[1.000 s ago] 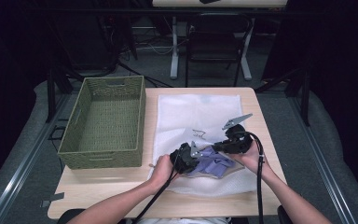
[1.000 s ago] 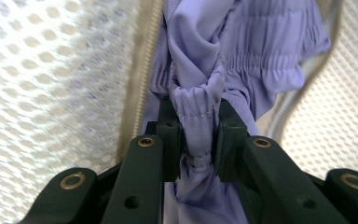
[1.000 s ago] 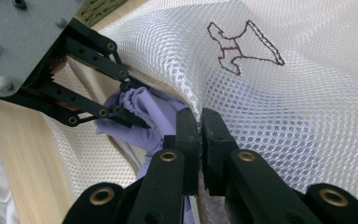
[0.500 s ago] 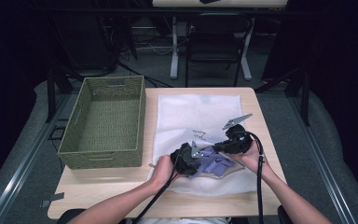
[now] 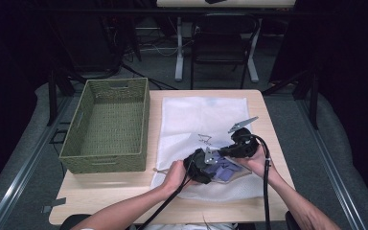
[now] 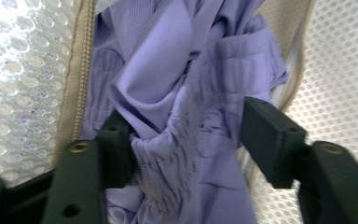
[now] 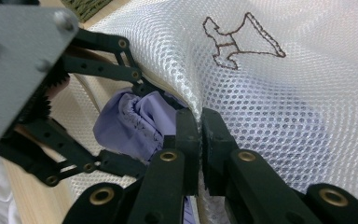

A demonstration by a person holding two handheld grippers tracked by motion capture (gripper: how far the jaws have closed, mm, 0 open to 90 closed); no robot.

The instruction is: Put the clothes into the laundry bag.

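The right tongs (image 7: 199, 140) are pinching the white mesh bag's (image 5: 206, 117) edge on the worktop (image 5: 105, 191). The left tongs (image 6: 186, 140), jaws just opening, are straddling the lilac garment (image 6: 177, 74) inside the bag's near mouth.

White mesh bag (image 7: 279, 93), soft lilac cloth (image 6: 177, 84), woven basket (image 5: 106, 125), wood table (image 5: 100, 196).

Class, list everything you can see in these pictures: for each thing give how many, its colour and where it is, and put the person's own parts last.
Mesh laundry bag: one, white, flat on the table, its edge lifted.
Garment: one, lilac, in the bag's opening.
Basket: one, green, left of the bag.
Table: one, light wood.
Chair: one, dark, beyond the table.
Left gripper: one, black, jaws just opening around the garment.
Right gripper: one, black, shut on the bag's edge.
Forearms: two, from the bottom.
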